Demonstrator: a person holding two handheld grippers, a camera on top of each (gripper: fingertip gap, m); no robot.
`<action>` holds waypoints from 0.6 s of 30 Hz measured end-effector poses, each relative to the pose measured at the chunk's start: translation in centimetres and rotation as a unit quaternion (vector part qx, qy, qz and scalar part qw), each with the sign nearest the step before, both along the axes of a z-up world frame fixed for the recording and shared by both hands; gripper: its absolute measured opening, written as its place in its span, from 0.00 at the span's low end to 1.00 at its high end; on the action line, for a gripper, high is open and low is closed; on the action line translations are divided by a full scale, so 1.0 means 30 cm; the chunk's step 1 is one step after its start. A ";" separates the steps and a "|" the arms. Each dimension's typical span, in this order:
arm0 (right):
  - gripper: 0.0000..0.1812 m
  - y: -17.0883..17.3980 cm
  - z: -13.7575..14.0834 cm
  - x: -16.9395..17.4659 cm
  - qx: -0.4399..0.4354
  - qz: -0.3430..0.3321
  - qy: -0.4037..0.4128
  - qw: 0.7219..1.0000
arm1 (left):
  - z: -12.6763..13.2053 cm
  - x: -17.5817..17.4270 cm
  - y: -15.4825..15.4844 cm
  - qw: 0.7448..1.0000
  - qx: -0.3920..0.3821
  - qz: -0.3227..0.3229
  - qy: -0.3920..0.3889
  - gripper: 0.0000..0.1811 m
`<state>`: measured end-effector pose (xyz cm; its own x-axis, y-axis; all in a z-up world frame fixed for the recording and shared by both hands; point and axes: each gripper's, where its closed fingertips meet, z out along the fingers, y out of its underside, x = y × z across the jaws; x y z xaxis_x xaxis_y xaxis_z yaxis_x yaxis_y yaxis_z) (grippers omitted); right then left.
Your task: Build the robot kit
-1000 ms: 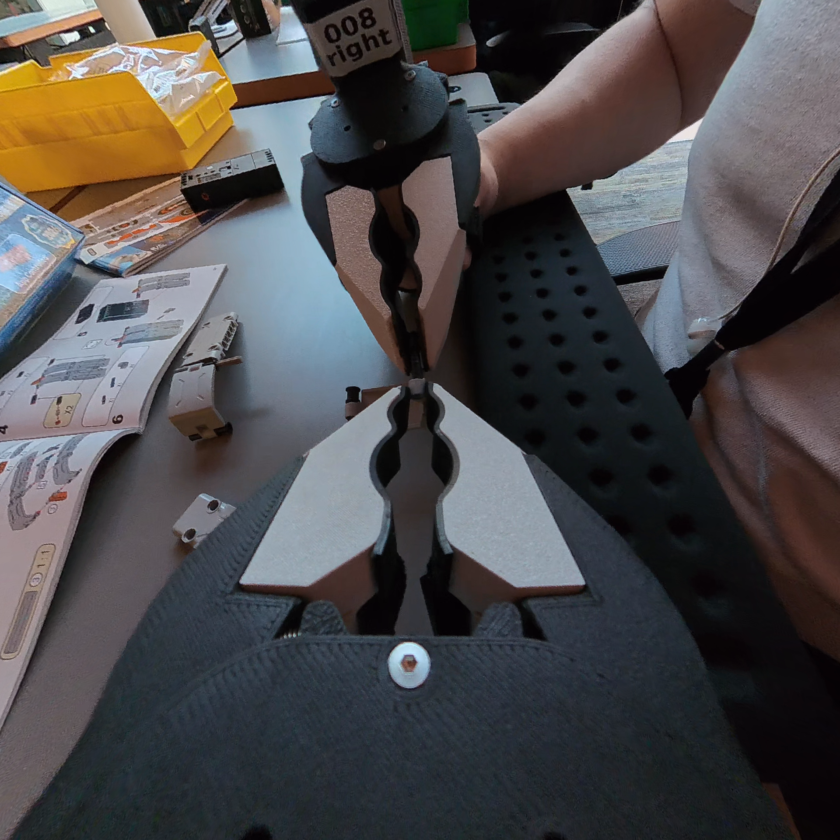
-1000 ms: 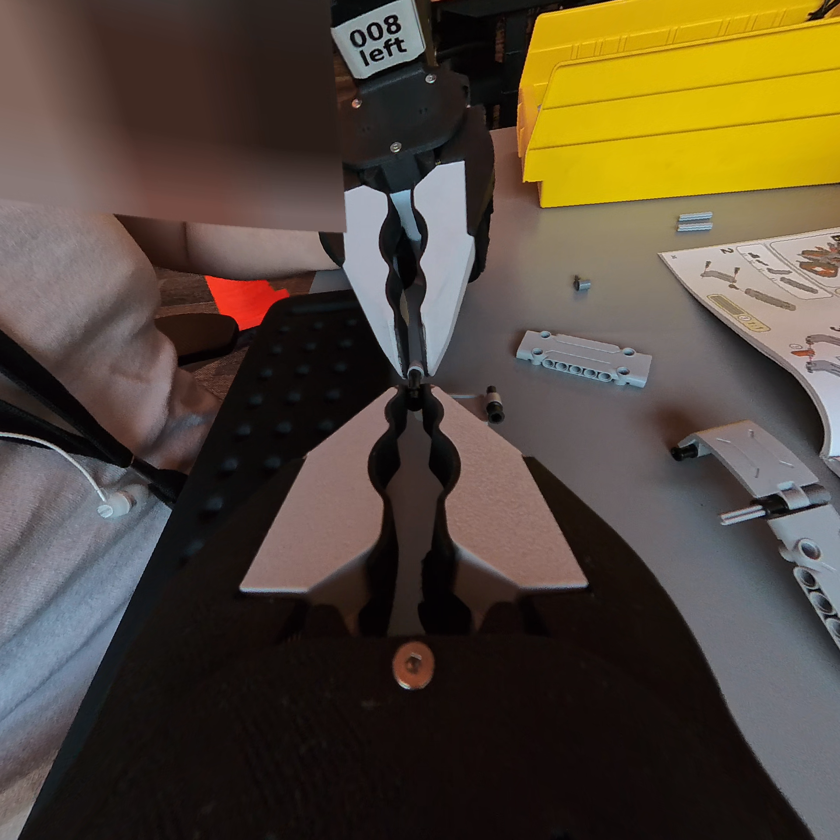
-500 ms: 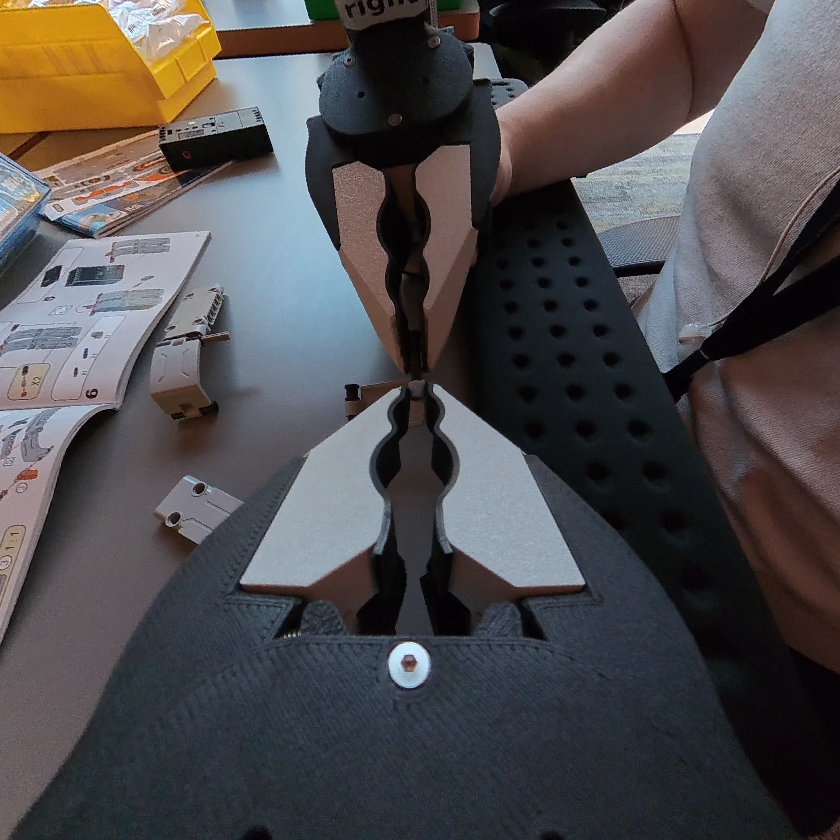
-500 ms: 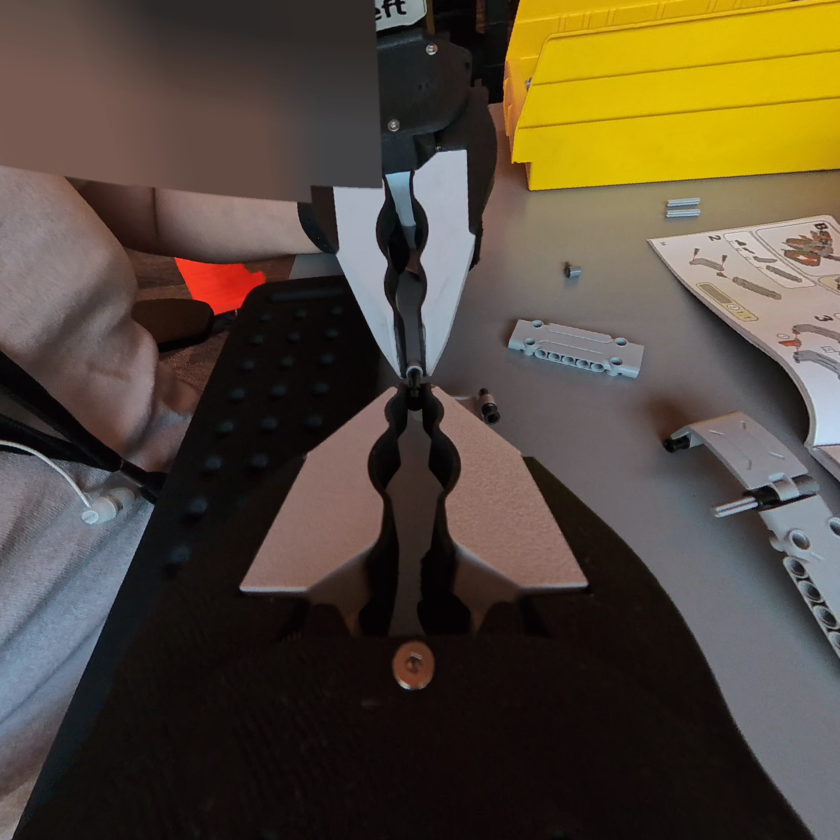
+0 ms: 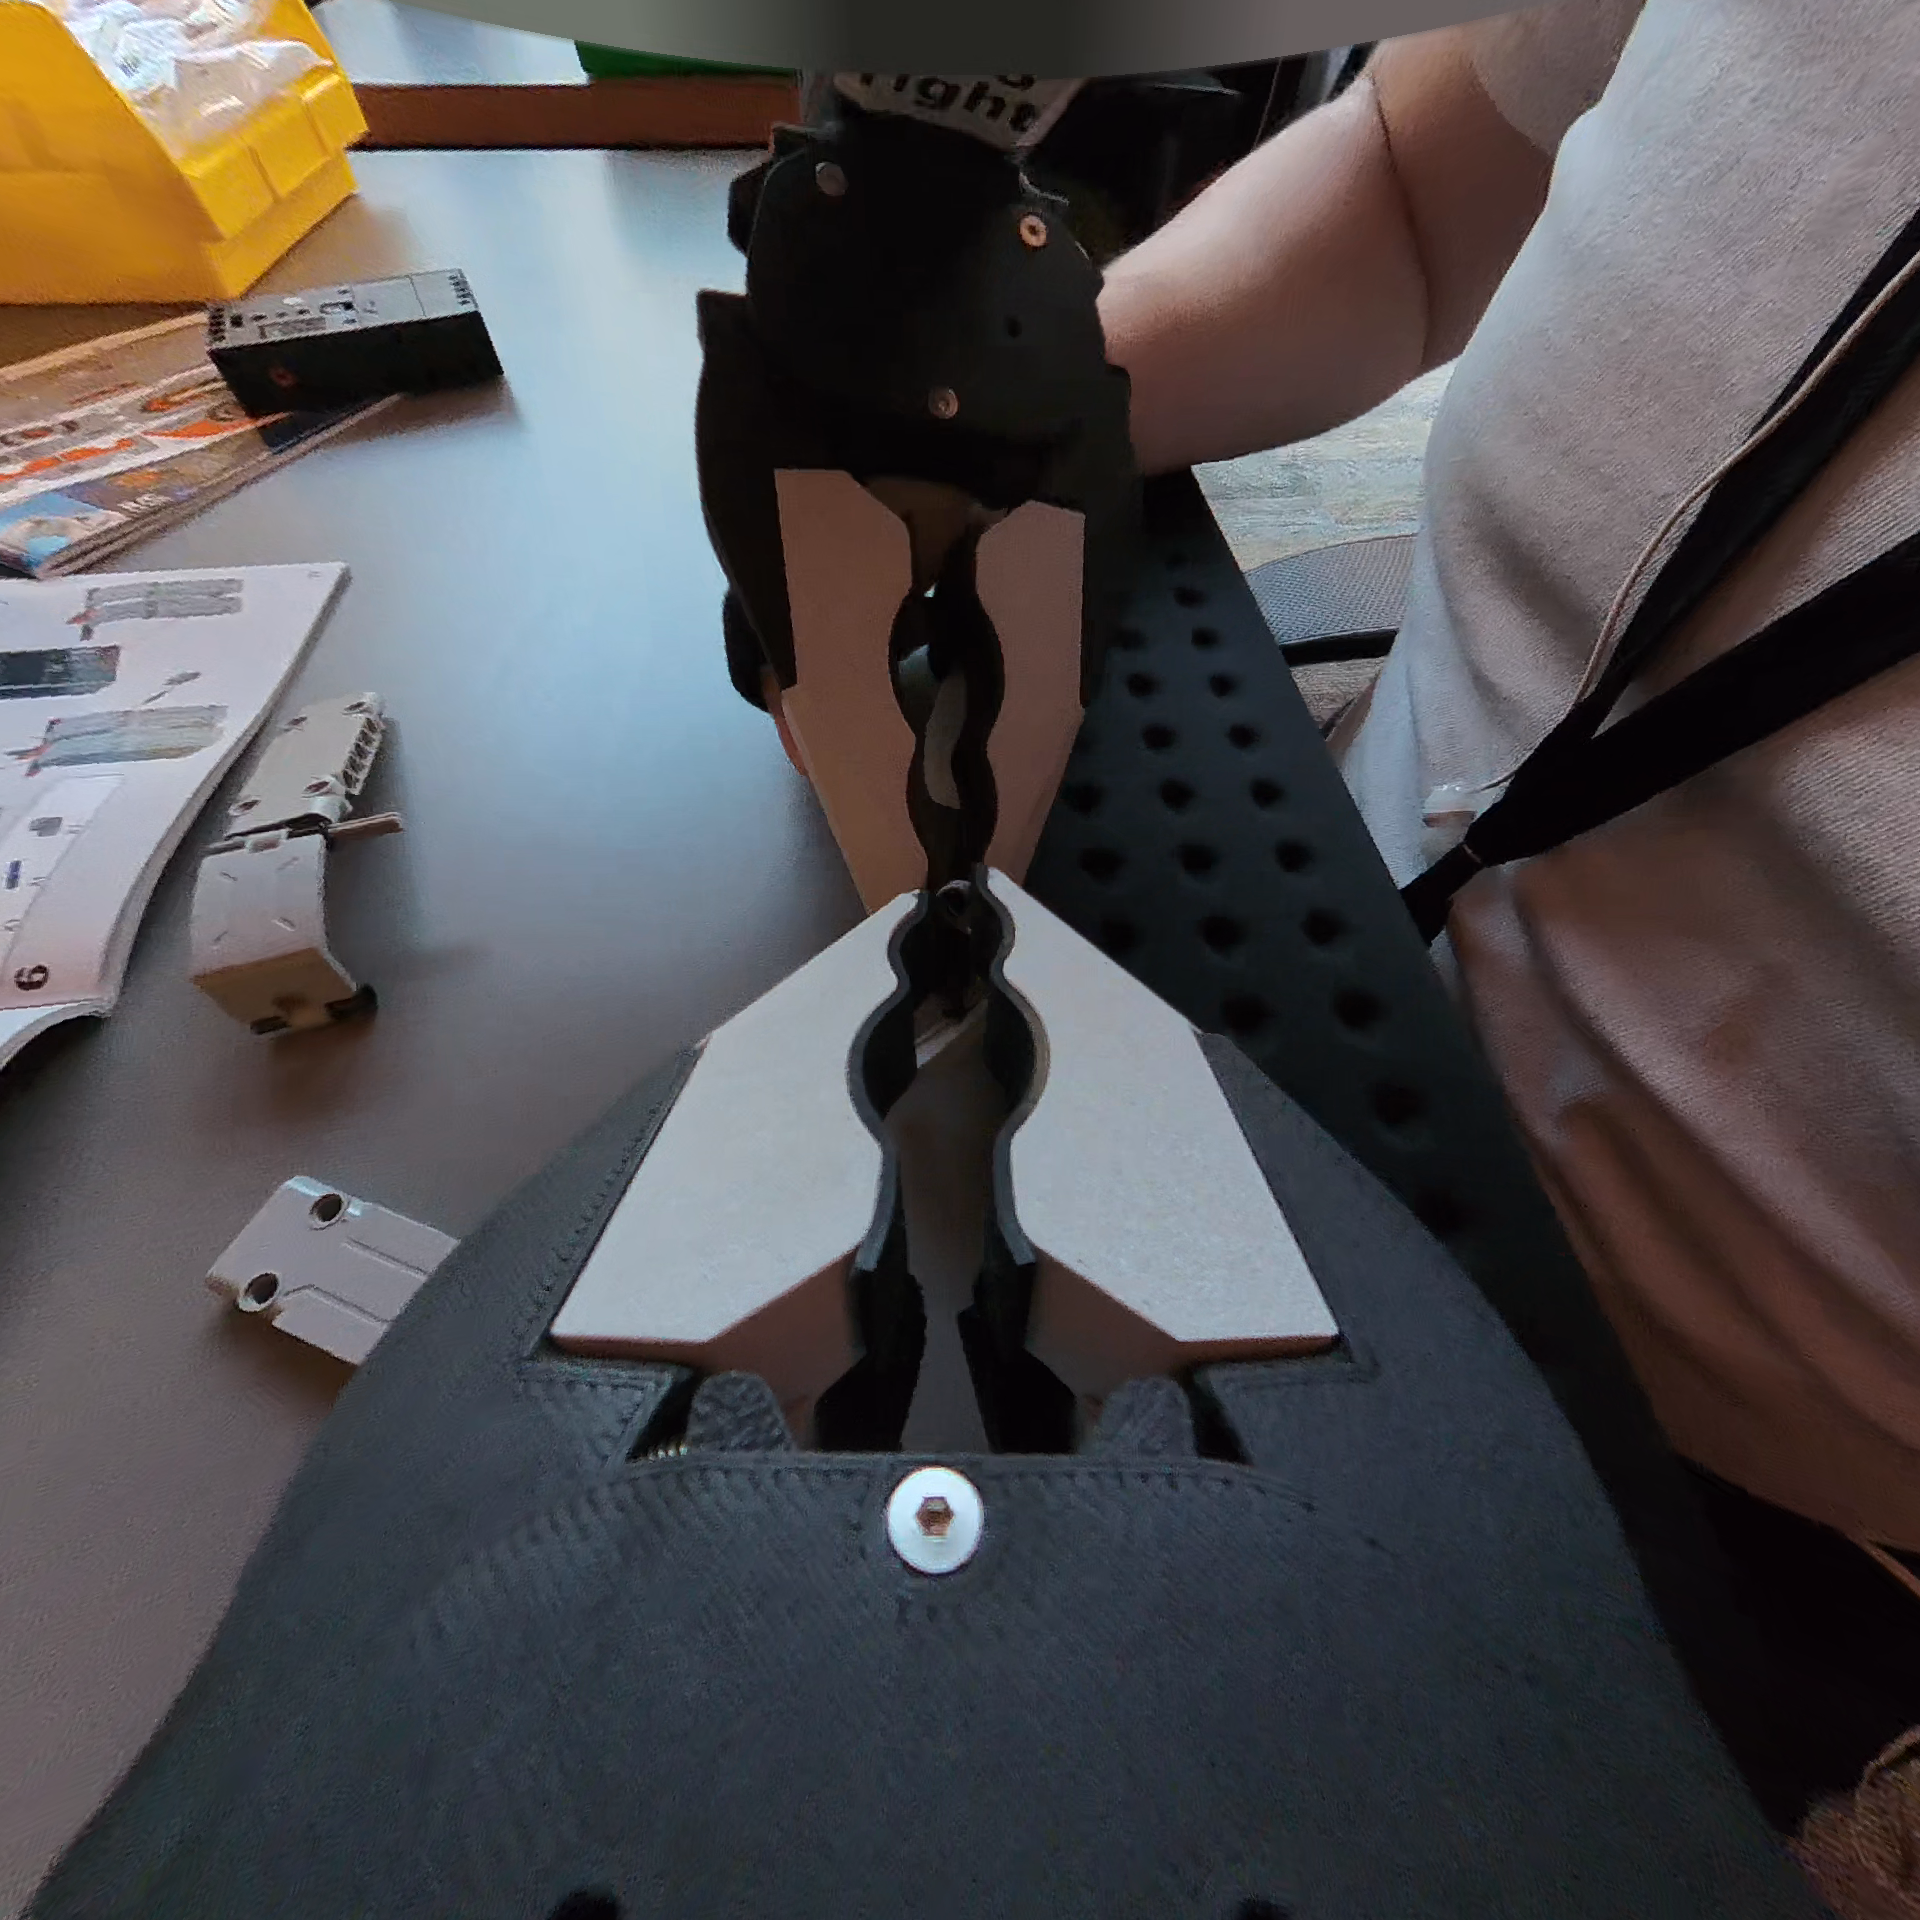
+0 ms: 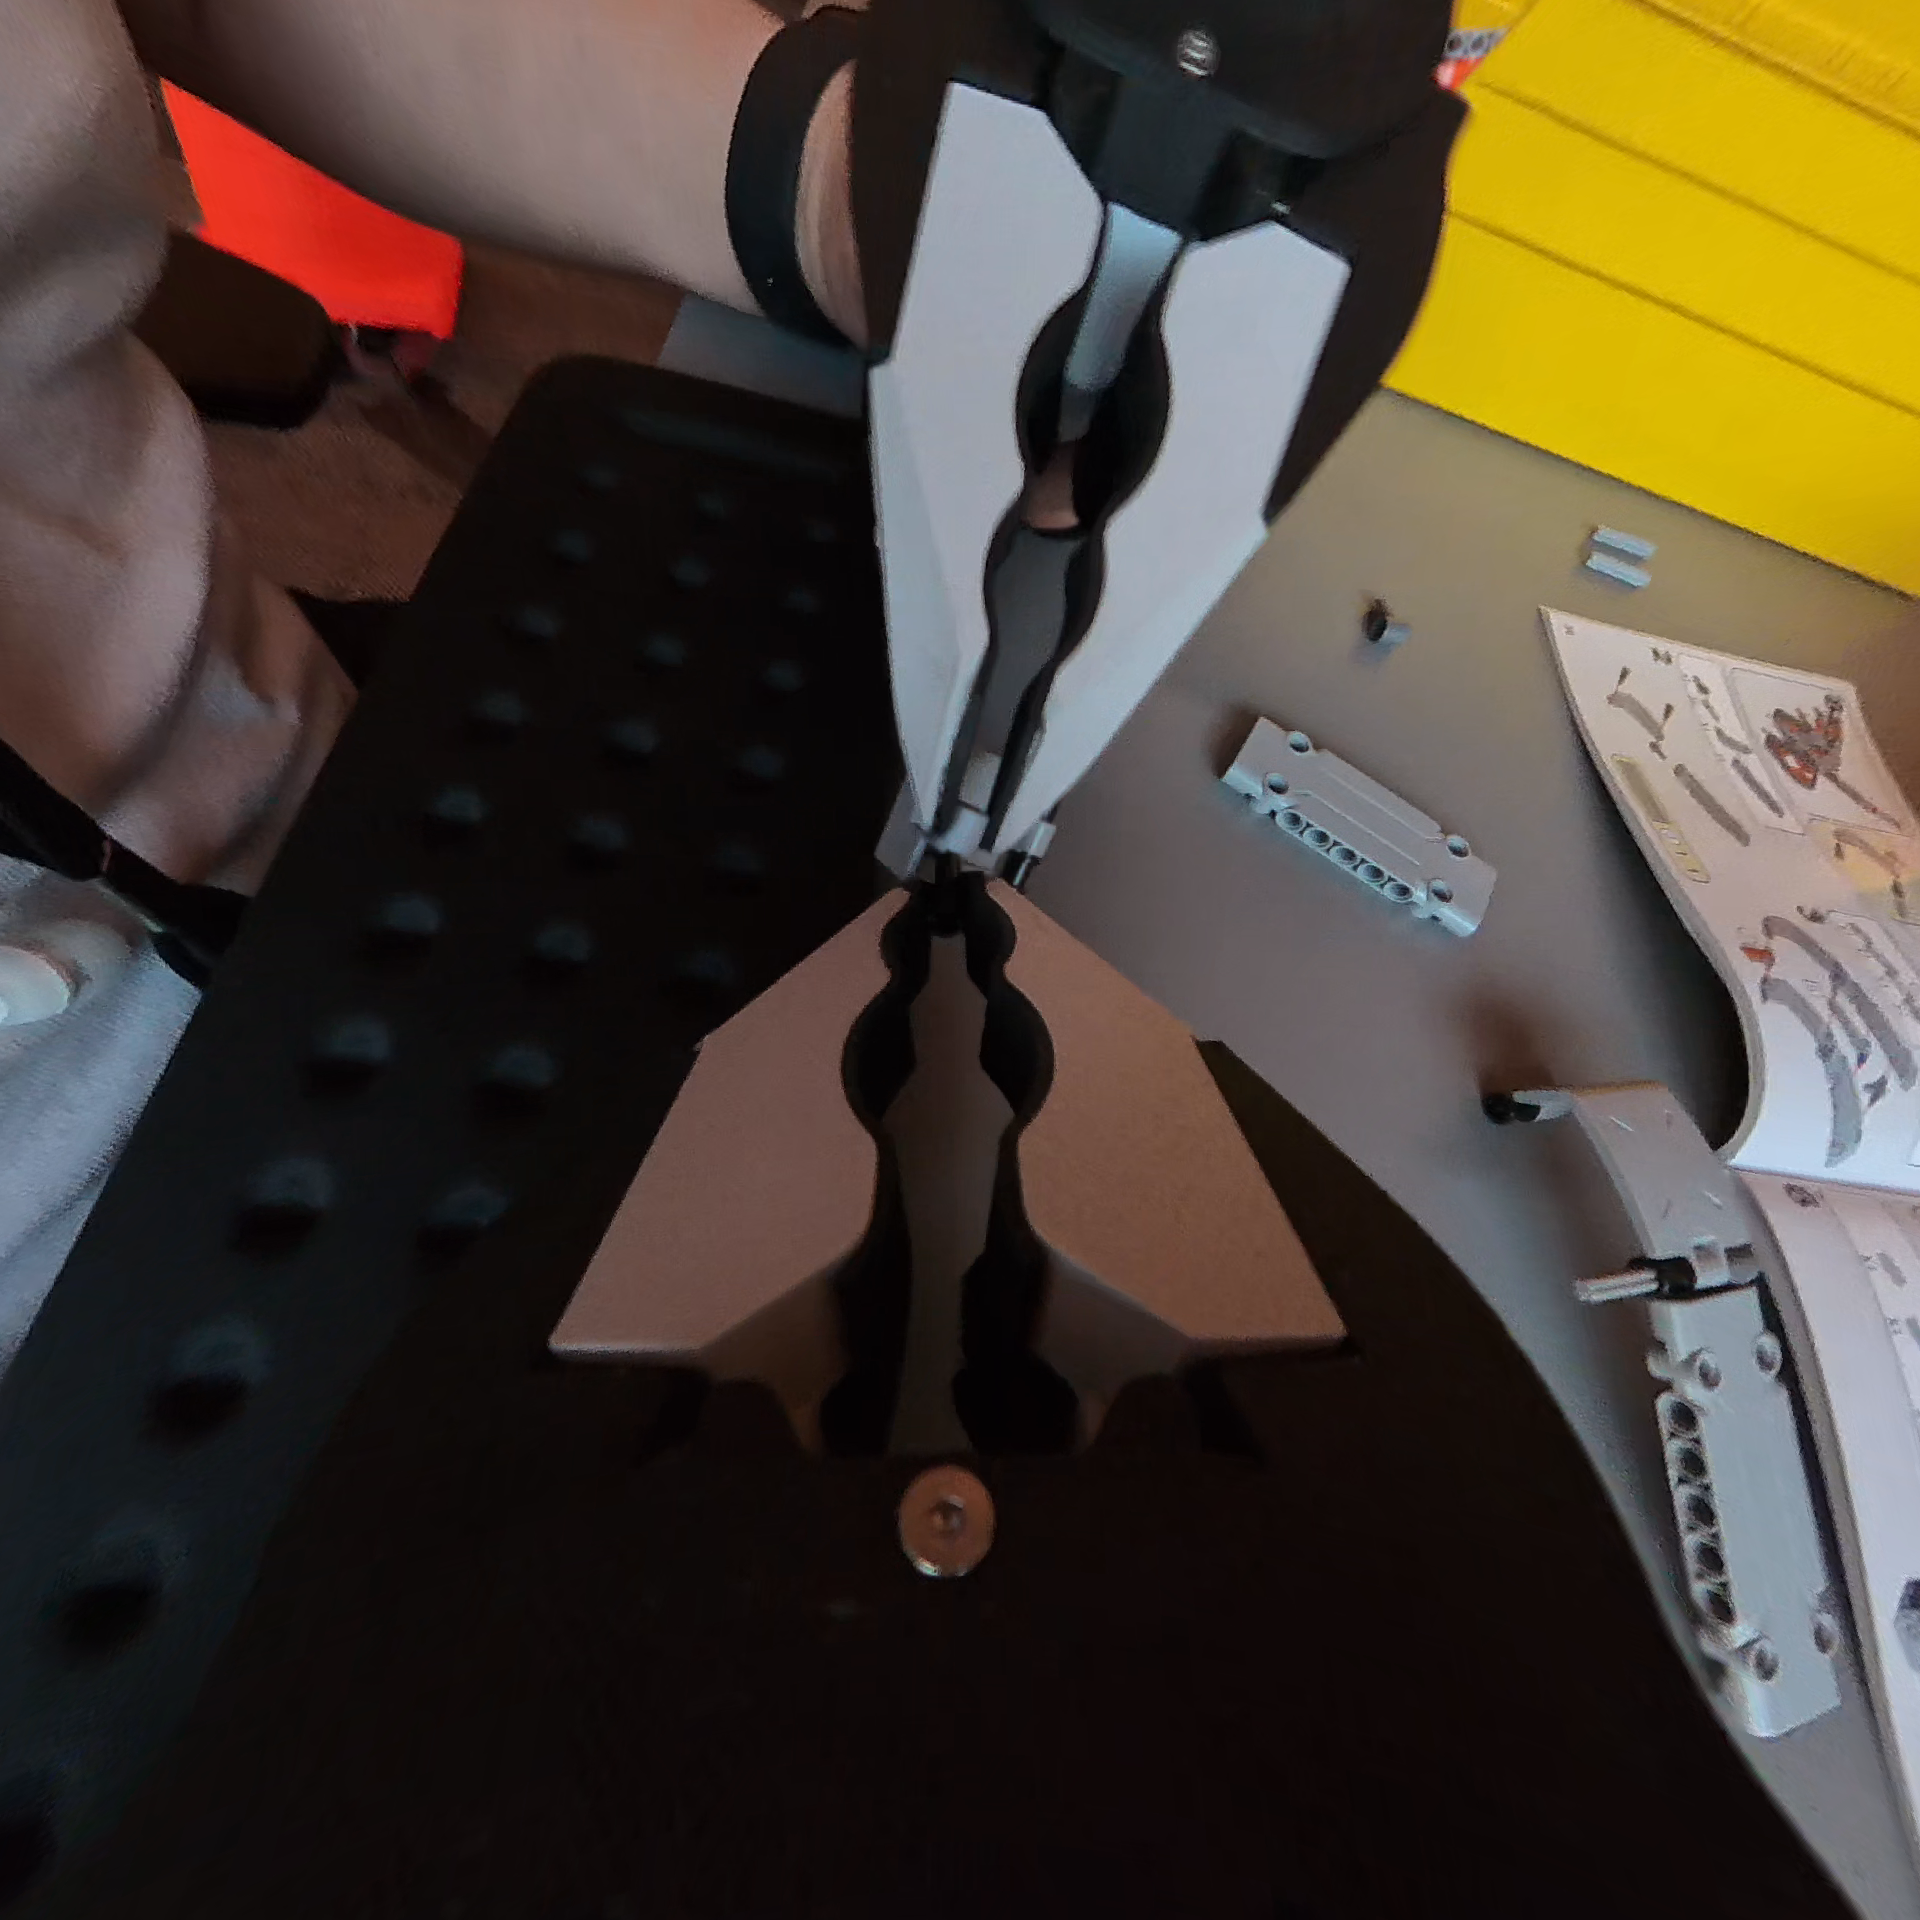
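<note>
**Tip to tip above the near edge**

The two grippers meet nose to nose over the tabletop [image 5: 582, 520], right above the seam where the bare surface meets the black holed board [image 5: 1247, 883] along the person's edge.

The left gripper [image 5: 951, 914] is pinched narrow on a small light-grey piece [image 6: 971, 816]. The piece sits at the very tips, and a black-ended stub [image 6: 1029, 850] pokes out to one side. A grip that far out probably leaves the piece's end free.

The right gripper [image 6: 943, 920] is closed almost to nothing on what looks like a tiny black pin [image 6: 940, 912], though the part is too small and dark to be sure. Pin and grey piece touch or nearly touch, and the grippers line up end on, as for pushing one part into the other.

Both are held off the surface, so neither part is braced by the tabletop.

Loose parts lie well apart toward the middle:
- a grey beam [image 6: 1361, 831]
- a curved panel [image 6: 1704, 1351] beside the open booklet [image 6: 1714, 831]
- a small plate [image 5: 322, 1278]

Yellow bins [image 6: 1662, 312] line the far edge, and a black block [image 5: 353, 338] rests on leaflets nearby.
</note>
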<state>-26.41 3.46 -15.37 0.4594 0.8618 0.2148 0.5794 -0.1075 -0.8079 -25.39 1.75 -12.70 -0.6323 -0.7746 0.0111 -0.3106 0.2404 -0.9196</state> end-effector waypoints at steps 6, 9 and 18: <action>0.03 0.029 0.043 0.042 -0.018 -0.033 0.061 0.997 | 0.009 0.003 0.063 0.999 0.011 0.043 -0.019 0.03; 0.03 0.035 0.028 0.057 -0.013 -0.037 0.040 0.998 | -0.017 -0.005 0.092 0.998 0.035 0.059 -0.004 0.03; 0.03 0.031 0.021 0.056 -0.007 -0.034 0.027 0.999 | -0.113 -0.027 0.120 0.990 0.110 0.070 0.057 0.03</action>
<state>-24.74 4.39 -14.76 0.5270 0.8314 0.1763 0.5256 -0.1558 -0.8364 -26.19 5.36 -16.11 -0.5228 -0.8464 -0.1018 -0.4540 0.3775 -0.8071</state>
